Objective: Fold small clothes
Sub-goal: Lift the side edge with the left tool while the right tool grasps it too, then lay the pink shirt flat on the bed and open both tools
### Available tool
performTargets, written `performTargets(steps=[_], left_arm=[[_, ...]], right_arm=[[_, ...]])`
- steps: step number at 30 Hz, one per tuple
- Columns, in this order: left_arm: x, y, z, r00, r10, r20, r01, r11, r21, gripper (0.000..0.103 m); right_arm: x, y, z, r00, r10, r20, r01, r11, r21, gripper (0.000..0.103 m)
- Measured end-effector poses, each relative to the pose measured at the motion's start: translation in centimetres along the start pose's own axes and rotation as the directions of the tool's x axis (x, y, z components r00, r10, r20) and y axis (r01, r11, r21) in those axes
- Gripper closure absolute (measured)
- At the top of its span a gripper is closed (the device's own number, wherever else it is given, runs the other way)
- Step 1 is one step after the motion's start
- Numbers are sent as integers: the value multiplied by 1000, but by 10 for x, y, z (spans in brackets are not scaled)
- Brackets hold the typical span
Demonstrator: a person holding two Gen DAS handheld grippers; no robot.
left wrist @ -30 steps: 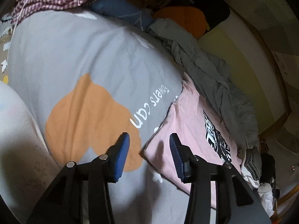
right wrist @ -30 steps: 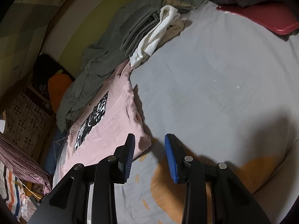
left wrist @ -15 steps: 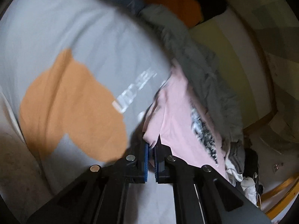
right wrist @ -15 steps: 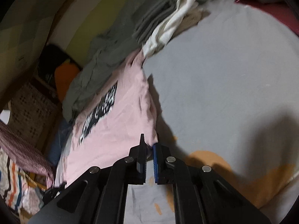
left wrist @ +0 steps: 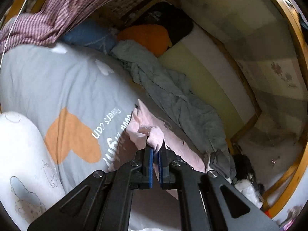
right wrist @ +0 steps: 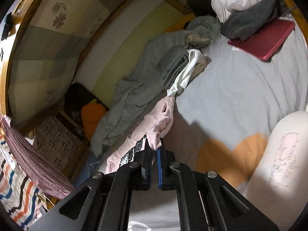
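Pinching a ribbed edge of the pink shirt (left wrist: 154, 134), the left hand-held gripper (left wrist: 155, 152) has its blue pads (left wrist: 151, 157) clamped together on the fabric. The right hand-held gripper (right wrist: 154, 150) is likewise closed on another edge of the pink shirt (right wrist: 157, 123), so the garment hangs lifted off the grey bed cover (left wrist: 57, 80) between them. Beyond the shirt a crumpled grey garment (left wrist: 173, 96) lies along the bed's far edge; past that, folded grey and white clothes (right wrist: 182, 67) and a red tablet case (right wrist: 265, 40).
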State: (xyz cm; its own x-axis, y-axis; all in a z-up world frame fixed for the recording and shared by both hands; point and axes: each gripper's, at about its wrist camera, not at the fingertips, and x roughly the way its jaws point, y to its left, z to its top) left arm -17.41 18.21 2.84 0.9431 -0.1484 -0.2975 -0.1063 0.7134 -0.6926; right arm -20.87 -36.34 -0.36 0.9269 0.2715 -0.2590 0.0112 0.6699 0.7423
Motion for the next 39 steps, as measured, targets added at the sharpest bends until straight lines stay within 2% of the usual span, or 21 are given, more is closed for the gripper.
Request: performTargets(steps=[3, 7, 9, 12, 15, 16, 17, 19, 21, 23, 24, 26, 28, 29, 30, 31, 32, 34, 35, 37, 39], left_arm=[[8, -12, 2, 997, 73, 12, -73, 995, 70, 100], [55, -1, 17, 985, 144, -95, -148, 988, -34, 99], [82, 2, 22, 975, 178, -133, -187, 981, -53, 99], [124, -7, 31, 959, 240, -154, -236, 971, 41, 99], [168, -12, 38, 930, 306, -205, -292, 952, 96, 99], [183, -15, 39, 915, 346, -205, -324, 936, 134, 99], [194, -16, 38, 910, 365, -199, -334, 927, 173, 99], [216, -16, 36, 888, 410, -207, -367, 905, 216, 99], [233, -10, 33, 872, 433, -227, -387, 895, 220, 99], [244, -3, 30, 864, 442, -240, -398, 892, 213, 99], [246, -1, 28, 864, 442, -243, -396, 893, 214, 99], [251, 1, 25, 876, 420, -237, -373, 901, 221, 97], [251, 2, 23, 880, 421, -221, -367, 897, 248, 89], [250, 3, 23, 881, 422, -214, -369, 896, 248, 82], [246, 4, 23, 884, 424, -198, -375, 895, 243, 66], [242, 4, 24, 888, 423, -178, -379, 894, 238, 58], [237, 2, 26, 894, 420, -154, -379, 895, 236, 58], [218, -4, 27, 910, 406, -85, -374, 891, 257, 57], [207, -10, 26, 909, 414, -35, -388, 875, 288, 56], [182, -27, 22, 901, 422, 96, -426, 826, 369, 50], [165, -48, 15, 920, 359, 156, -389, 803, 452, 47]], right_arm=[[-1, 8, 4, 999, -45, 10, 45, 998, -53, 99], [35, 16, 20, 998, -67, -20, 65, 995, -69, 99], [60, 19, 31, 996, -81, -35, 79, 995, -64, 99], [104, 24, 49, 991, -126, -45, 122, 990, -75, 99], [161, 27, 67, 972, -210, -105, 199, 974, -109, 99], [182, 28, 72, 960, -246, -131, 229, 964, -132, 99], [200, 28, 75, 950, -273, -153, 251, 956, -150, 99], [225, 26, 79, 938, -300, -175, 273, 949, -159, 99], [246, 24, 78, 928, -319, -194, 288, 942, -172, 99], [261, 19, 75, 918, -338, -208, 305, 936, -178, 99], [267, 16, 74, 913, -348, -215, 312, 932, -183, 99], [275, 10, 69, 904, -363, -225, 324, 926, -193, 99], [280, 3, 67, 905, -360, -228, 326, 929, -174, 99], [281, 0, 67, 908, -350, -232, 318, 934, -163, 94], [283, -2, 68, 908, -345, -237, 315, 936, -157, 91], [283, -3, 68, 906, -351, -236, 318, 933, -166, 83], [283, -1, 69, 899, -372, -230, 332, 923, -195, 70], [275, 3, 72, 897, -401, -183, 353, 902, -248, 59], [267, 6, 74, 904, -402, -148, 356, 897, -262, 59], [253, 12, 77, 908, -407, -100, 365, 885, -289, 58], [239, 20, 76, 918, -391, -74, 350, 882, -315, 56]])
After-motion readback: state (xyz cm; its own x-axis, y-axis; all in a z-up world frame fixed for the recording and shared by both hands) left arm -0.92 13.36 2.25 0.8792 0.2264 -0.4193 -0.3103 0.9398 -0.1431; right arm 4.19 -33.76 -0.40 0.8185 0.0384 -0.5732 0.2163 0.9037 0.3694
